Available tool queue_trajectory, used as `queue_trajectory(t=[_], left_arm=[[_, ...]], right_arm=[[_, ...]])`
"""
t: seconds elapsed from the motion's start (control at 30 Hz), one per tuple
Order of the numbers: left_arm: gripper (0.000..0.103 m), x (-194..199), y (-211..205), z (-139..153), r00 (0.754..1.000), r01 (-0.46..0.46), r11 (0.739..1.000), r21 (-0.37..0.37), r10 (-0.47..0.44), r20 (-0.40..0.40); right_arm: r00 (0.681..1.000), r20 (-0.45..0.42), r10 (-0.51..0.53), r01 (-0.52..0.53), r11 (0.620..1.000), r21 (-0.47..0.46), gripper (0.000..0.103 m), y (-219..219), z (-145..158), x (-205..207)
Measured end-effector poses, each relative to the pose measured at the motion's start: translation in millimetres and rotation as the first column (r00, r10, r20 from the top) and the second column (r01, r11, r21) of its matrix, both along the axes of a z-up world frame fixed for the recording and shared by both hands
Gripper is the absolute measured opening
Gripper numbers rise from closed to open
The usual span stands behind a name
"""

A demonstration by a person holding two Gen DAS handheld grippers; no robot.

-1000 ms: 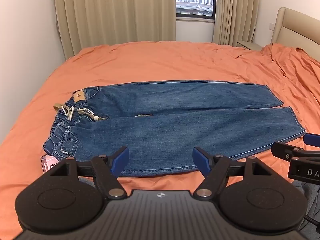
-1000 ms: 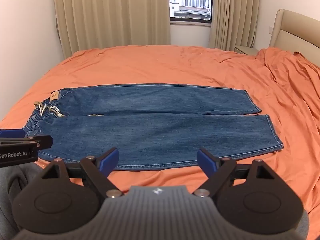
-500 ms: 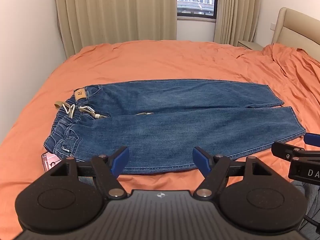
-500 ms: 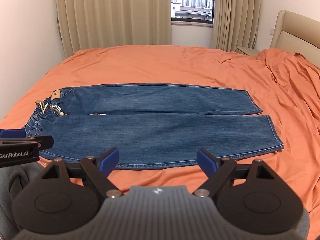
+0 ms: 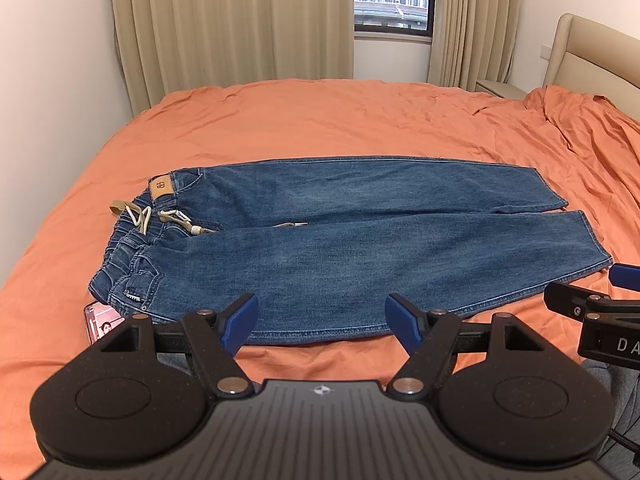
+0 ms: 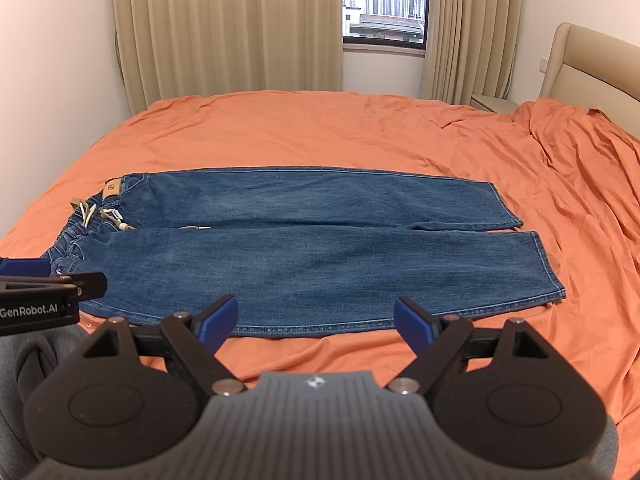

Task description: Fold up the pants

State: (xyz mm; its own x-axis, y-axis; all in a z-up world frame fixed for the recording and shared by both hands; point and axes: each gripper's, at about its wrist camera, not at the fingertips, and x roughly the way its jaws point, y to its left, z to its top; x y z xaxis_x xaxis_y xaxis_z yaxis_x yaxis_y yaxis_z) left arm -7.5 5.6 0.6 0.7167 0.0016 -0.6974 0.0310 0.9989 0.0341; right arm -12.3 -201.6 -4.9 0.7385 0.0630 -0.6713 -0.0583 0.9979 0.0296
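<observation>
One pair of jeans point(image 5: 344, 248) lies flat on the orange bed point(image 5: 320, 120), just in front of two grippers. The jeans run sideways, with the waist on the left and the two leg ends on the right. The left gripper point(image 5: 322, 316) is nearer the waist, and the right gripper point(image 6: 316, 316) is nearer the leg ends. Both grippers are wide open and hold nothing. There is one phone point(image 5: 100, 320) by the waist. I think the near edge gets grabbed next.
</observation>
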Motion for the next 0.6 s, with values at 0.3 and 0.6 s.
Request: queue_trajectory(t=[0.3,0.6], left_arm=[[0.085,-0.5,2.4,-1.9,1.000,0.001,1.000,-0.001,-0.001,0.001],[0.085,-0.9,1.4,-1.9,1.000,0.004,1.000,0.000,-0.004,0.001]], right_arm=[[1.000,0.002,-0.004,0.004,1.000,0.001,0.082,0.2,-0.6,-1.6],[1.000,0.002,-0.007,0.007,1.000,-0.001,0.082,-0.2,-0.4,-2.1]])
